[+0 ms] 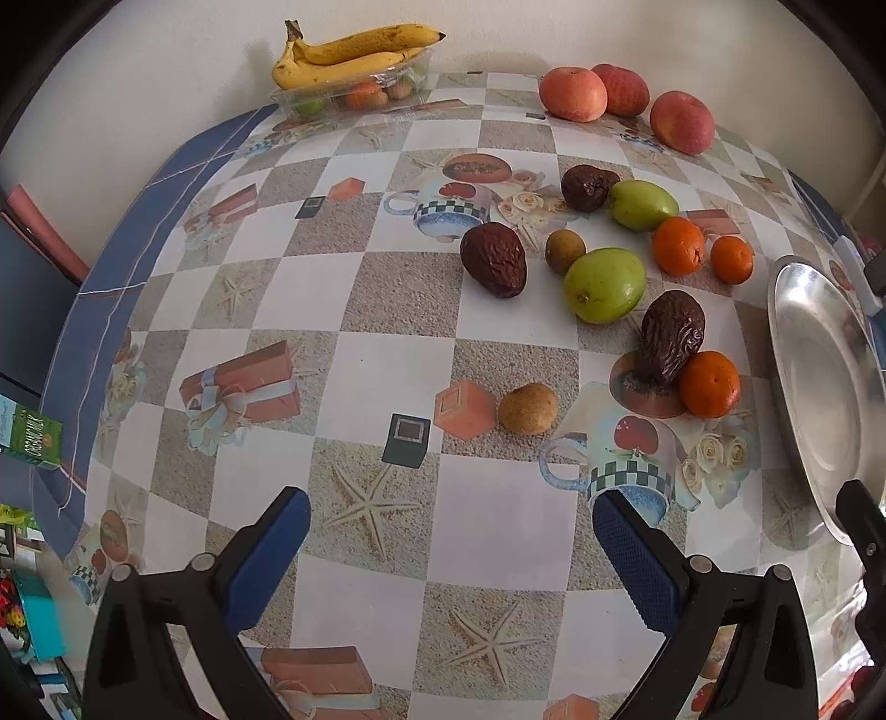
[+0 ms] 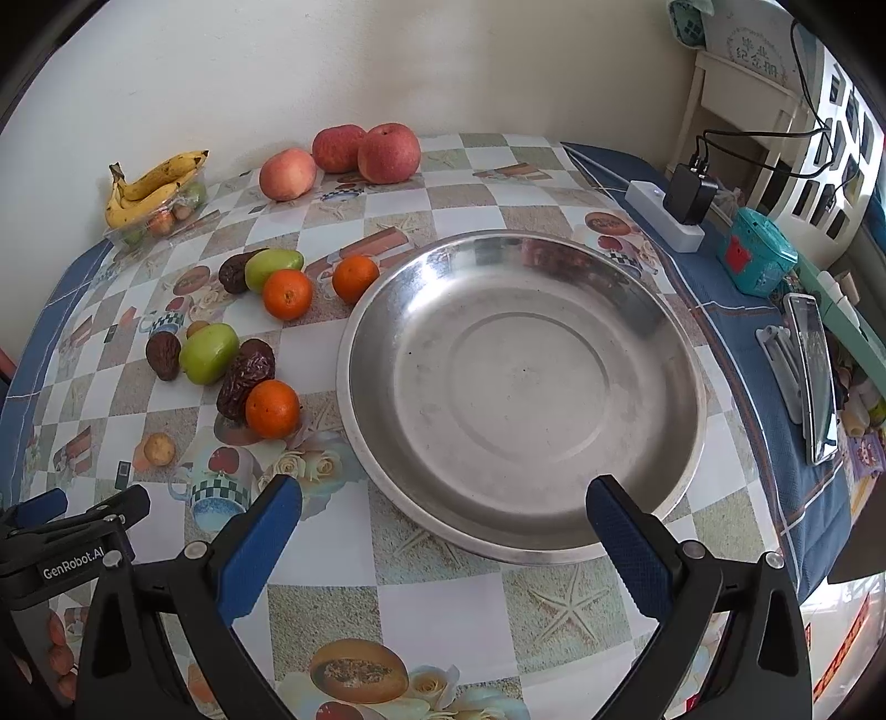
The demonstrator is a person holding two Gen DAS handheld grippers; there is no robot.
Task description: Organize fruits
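So both grippers are sitting with jaws wide apart and nothing in them, the left gripper (image 1: pixel 451 531) over bare tablecloth and the right gripper (image 2: pixel 443 515) right at the near rim of the big metal plate (image 2: pixel 520 387), which is empty. All the fruit is loose on the table (image 1: pixel 387 310) to the left of the plate: three small oranges, a couple of green fruits, some wrinkly dark dates, two little brown ones, with apples (image 2: pixel 354 152) and bananas (image 1: pixel 354 52) further back by the wall. My guess is nothing's been sorted yet, so I'd start with the closest stuff, like the little brown fruit (image 1: pixel 528 408) or the orange (image 1: pixel 709 384) touching a date (image 1: pixel 671 337). Come down centred so the round ones don't squirt out, squeeze gently, and watch you don't nudge that date rolling
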